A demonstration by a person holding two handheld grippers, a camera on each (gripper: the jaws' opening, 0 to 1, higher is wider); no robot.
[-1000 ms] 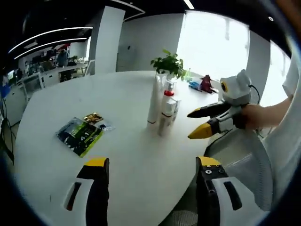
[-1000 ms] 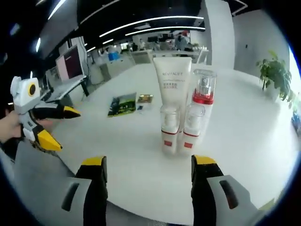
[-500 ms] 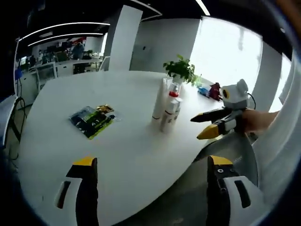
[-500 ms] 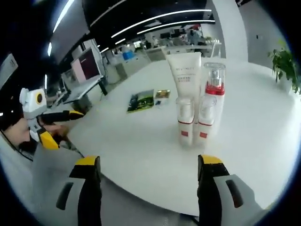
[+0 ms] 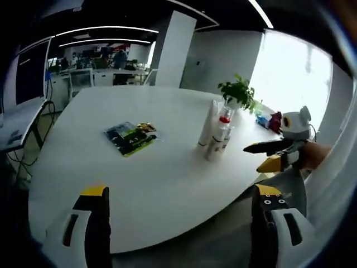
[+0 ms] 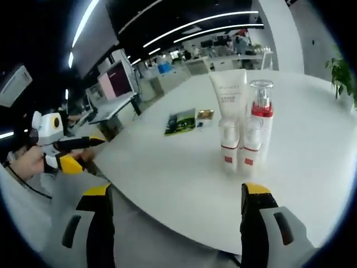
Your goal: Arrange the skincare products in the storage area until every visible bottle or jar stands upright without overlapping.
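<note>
Office desks and ceiling light strips run behind a broad white counter (image 5: 167, 167). Near its right-hand edge in the left claw view stand the skincare items in a tight cluster: a white tube (image 6: 228, 100), a red-collared pump bottle (image 6: 260, 120) and two small bottles (image 6: 229, 148) in front, all upright with their long axes vertical. A printed packet (image 5: 130, 138) lies flat near the counter's middle, and a plant (image 5: 239, 92) sits toward the far edge.

Both claws hang off the counter's near edge, wide open and holding nothing. From the right claw (image 6: 175, 201) the cluster lies ahead and slightly right, close; from the left claw (image 5: 178, 204) it lies farther off, ahead to the right. The right claw looks nearer for any adjusting, though the bottles already appear arranged.
</note>
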